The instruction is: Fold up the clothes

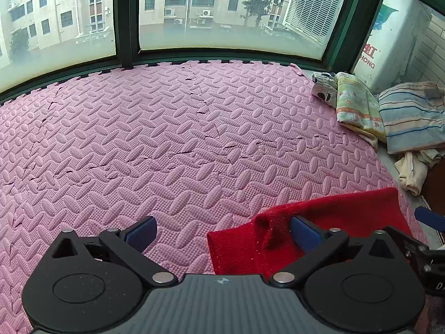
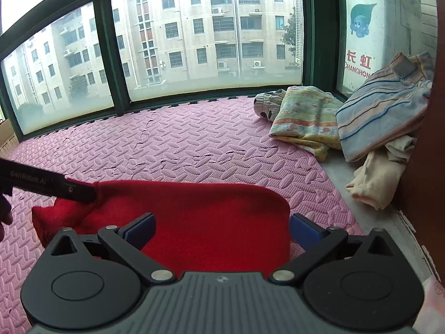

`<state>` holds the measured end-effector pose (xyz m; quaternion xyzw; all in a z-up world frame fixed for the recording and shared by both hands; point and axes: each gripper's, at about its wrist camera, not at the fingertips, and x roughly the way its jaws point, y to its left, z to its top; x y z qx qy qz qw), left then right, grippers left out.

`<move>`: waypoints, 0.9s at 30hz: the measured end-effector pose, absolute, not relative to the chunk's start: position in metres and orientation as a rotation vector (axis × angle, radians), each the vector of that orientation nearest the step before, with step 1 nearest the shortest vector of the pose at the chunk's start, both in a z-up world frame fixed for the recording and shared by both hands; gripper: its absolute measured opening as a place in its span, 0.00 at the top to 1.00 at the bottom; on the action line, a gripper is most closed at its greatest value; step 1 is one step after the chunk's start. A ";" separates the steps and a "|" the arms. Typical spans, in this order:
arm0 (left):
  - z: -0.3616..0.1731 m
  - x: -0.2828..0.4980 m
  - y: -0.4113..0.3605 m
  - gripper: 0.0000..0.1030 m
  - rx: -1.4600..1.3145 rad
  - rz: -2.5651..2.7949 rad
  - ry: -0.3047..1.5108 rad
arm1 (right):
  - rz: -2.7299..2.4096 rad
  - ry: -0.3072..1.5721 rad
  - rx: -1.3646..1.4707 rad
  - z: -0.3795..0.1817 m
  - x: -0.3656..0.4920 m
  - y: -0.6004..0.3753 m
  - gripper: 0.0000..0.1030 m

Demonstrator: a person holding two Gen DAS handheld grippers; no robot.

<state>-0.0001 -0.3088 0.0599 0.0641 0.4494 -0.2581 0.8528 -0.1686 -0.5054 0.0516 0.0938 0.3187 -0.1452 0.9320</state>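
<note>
One red knit garment is laid on the pink foam mat, near its right edge. Four folded clothes are piled beyond. Jaws of left gripper and right gripper are spread apart, nothing clamped.

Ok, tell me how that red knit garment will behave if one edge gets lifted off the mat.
The red knit garment will probably flop and sag: it already bunches into soft folds at its left end. Its fuzzy ribbed weave suggests it won't slip from the fingers easily. On the embossed pink foam mat it may drag and rumple rather than slide flat.
</note>
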 end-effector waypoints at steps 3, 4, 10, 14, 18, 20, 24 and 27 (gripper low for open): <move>0.062 -0.002 -0.309 0.00 0.146 -0.542 0.940 | -0.304 0.626 0.210 0.052 -0.196 -0.501 0.00; 0.062 -0.002 -0.309 0.00 0.147 -0.542 0.939 | -0.286 0.618 0.229 0.053 -0.207 -0.500 0.00; 0.060 -0.002 -0.309 0.00 0.143 -0.538 0.938 | -0.134 0.631 0.302 0.048 -0.265 -0.481 0.00; 0.062 -0.003 -0.310 0.00 0.153 -0.534 0.934 | -0.051 0.645 0.381 0.033 -0.276 -0.477 0.00; 0.077 -0.015 -0.314 0.00 0.187 -0.525 0.875 | -0.061 0.602 0.438 0.023 -0.273 -0.484 0.00; 0.089 -0.025 -0.318 0.00 0.202 -0.550 0.821 | -0.074 0.591 0.455 0.019 -0.271 -0.485 0.00; 0.107 -0.046 -0.339 0.00 0.243 -0.655 0.741 | -0.072 0.581 0.461 0.015 -0.270 -0.482 0.00; 0.105 -0.057 -0.360 0.00 0.277 -0.743 0.742 | -0.082 0.567 0.475 0.015 -0.271 -0.485 0.00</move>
